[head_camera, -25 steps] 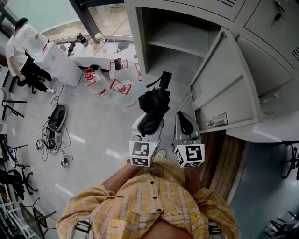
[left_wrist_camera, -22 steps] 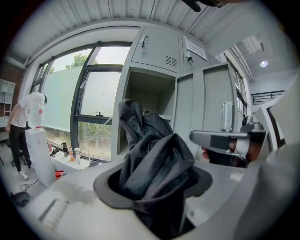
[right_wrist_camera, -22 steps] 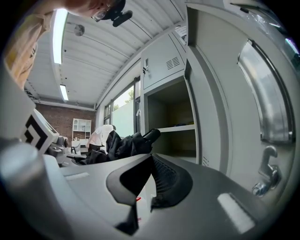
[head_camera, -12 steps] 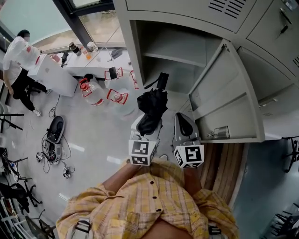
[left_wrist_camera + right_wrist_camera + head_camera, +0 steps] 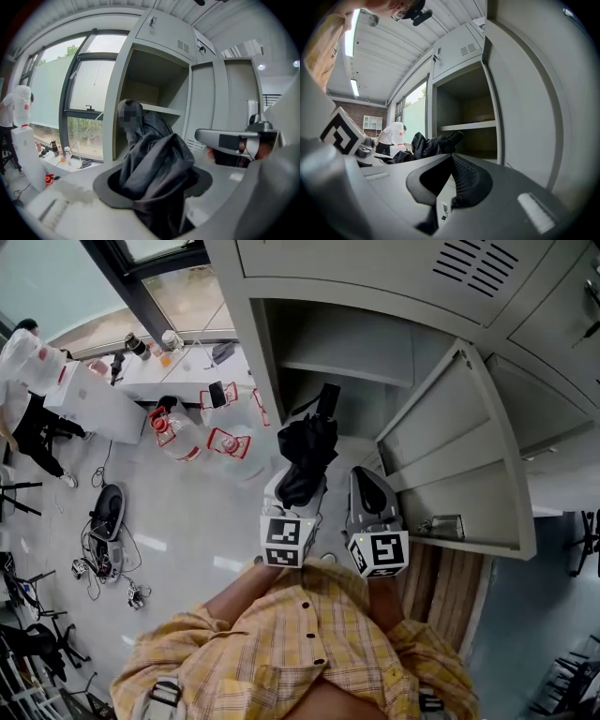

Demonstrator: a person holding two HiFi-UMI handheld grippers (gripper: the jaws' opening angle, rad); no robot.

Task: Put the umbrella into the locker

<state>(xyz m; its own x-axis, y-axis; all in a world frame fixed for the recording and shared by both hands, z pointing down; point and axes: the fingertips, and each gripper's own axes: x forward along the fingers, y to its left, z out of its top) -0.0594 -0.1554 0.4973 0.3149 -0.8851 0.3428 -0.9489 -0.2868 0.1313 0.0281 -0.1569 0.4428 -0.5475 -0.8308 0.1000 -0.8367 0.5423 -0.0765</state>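
Observation:
A black folded umbrella (image 5: 306, 454) sticks forward out of my left gripper (image 5: 298, 491), whose jaws are shut on its bunched fabric. In the left gripper view the umbrella (image 5: 157, 161) fills the jaws and its handle end points at the open locker (image 5: 154, 89). The grey locker compartment (image 5: 347, 381) stands open just beyond the umbrella tip, with a shelf (image 5: 333, 367) inside and its door (image 5: 459, 446) swung out to the right. My right gripper (image 5: 367, 486) hangs beside the left, shut and empty, next to the door (image 5: 525, 103). It also sees the umbrella (image 5: 426, 145).
Big water bottles (image 5: 230, 442) stand on the floor left of the locker, near a white counter (image 5: 187, 367) under the window. A person (image 5: 23, 381) stands far left. Cables and gear (image 5: 103, 521) lie on the floor. More shut locker doors (image 5: 394, 268) sit above.
Both grippers and the umbrella have come nearer to the open locker, which now sits larger and closer ahead. The grip on the umbrella is unchanged.

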